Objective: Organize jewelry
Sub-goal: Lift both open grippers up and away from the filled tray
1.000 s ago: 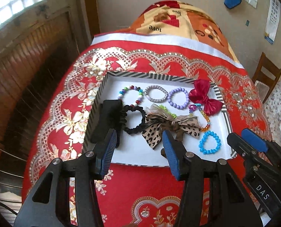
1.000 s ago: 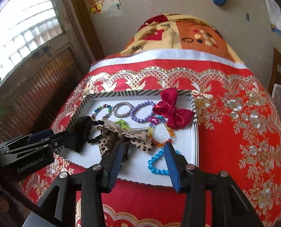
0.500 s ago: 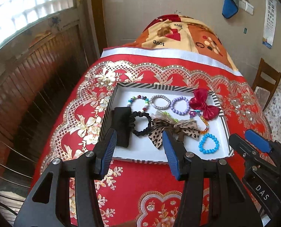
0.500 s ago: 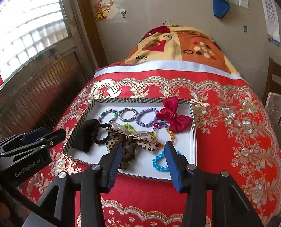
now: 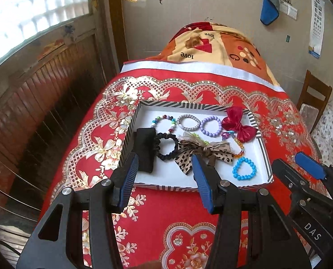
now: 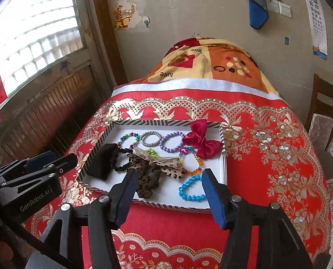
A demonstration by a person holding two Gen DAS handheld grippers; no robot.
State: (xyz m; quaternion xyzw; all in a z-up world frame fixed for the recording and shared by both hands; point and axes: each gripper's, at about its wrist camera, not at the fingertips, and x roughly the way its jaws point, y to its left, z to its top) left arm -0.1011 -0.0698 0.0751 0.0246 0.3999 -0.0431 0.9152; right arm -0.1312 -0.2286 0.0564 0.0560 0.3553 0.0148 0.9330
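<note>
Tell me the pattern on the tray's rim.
Black-and-white diagonal stripes on the tray's rim, clearest in the right wrist view.

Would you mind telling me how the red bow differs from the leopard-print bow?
The red bow is plain satin; the leopard-print bow is spotted, with a sheer ribbon layer. The red bow sits in the tray's far right corner; the leopard-print one lies mid-tray, overlapping bracelets. Both lie flat, untouched.

5 bracelets (image 5: 244,168), 2 bows (image 5: 238,123), 2 scrunchies (image 5: 166,146).
</note>
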